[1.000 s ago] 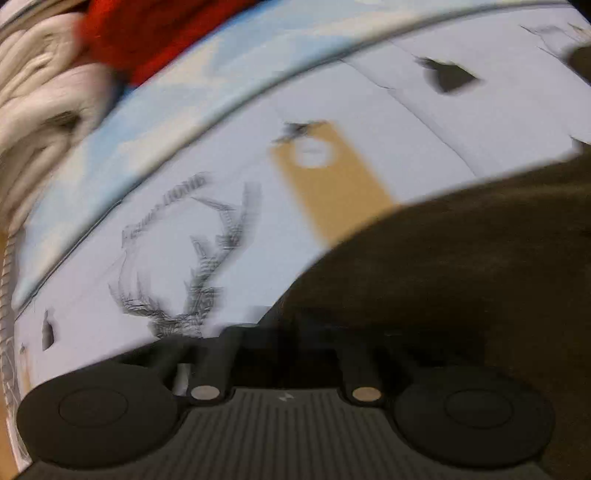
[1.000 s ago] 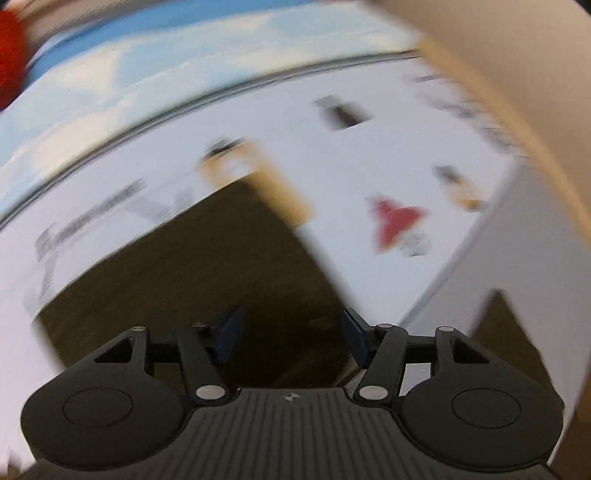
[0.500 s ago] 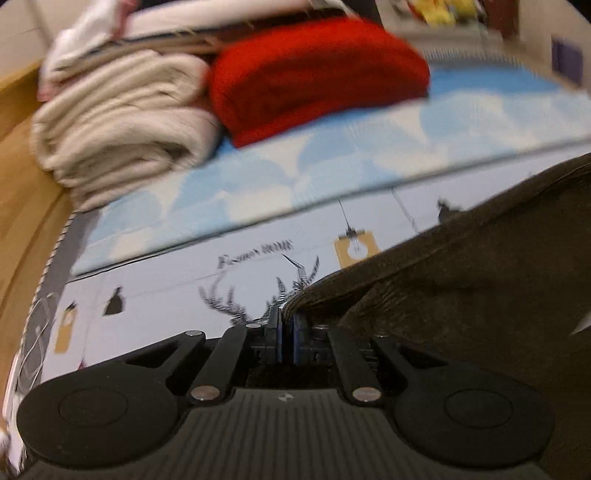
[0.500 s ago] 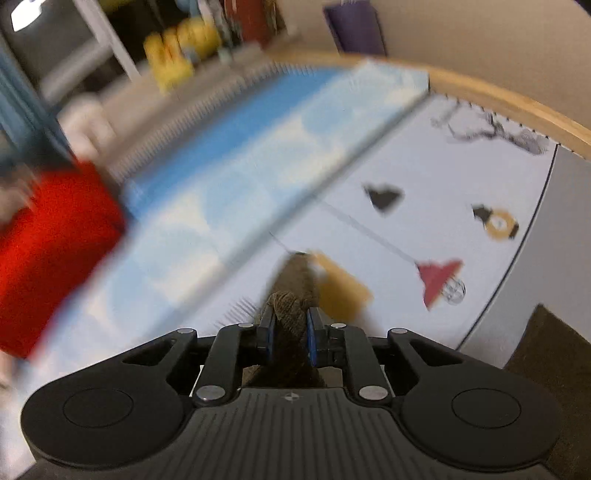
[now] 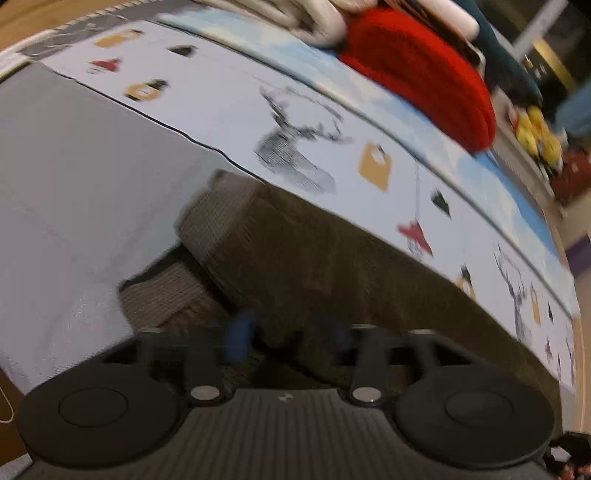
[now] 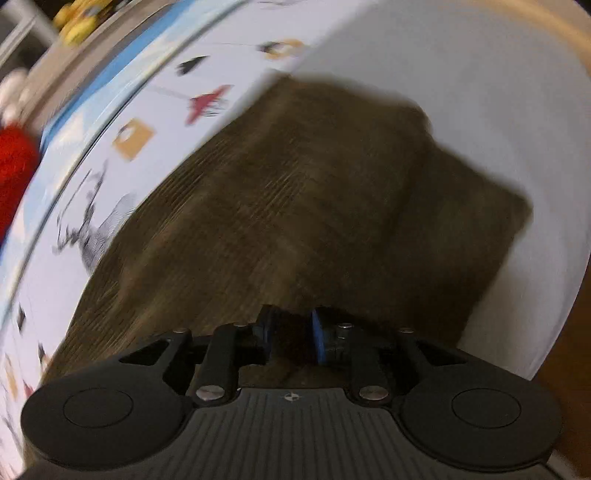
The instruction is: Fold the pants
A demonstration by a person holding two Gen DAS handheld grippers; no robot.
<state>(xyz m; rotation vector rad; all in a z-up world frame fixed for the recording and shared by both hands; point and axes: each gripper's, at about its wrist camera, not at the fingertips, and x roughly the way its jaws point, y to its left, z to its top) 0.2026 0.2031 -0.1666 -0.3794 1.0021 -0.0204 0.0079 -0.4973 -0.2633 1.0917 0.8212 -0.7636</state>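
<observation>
The dark brown ribbed pants [image 5: 332,266] lie folded on the printed mat, the upper layer's ribbed band [image 5: 218,218] over a lower band. My left gripper [image 5: 291,336] hovers low over the near fold with its blue pads apart, open and blurred. In the right wrist view the pants [image 6: 314,192] spread ahead as a doubled slab. My right gripper [image 6: 291,334] is just above the cloth edge, its jaws apart by a narrow gap, with no cloth pinched that I can see.
The mat [image 5: 92,166] is grey with a white printed strip of deer and lamps and a blue band beyond. A red folded garment [image 5: 424,70] and cream folded clothes [image 5: 295,14] sit at the far side. Wooden floor [image 6: 569,362] shows past the mat edge.
Half a second ago both grippers were shut on the pants and held them up. Now the pants lie folded over on the mat and both grippers have opened and swung downward.
</observation>
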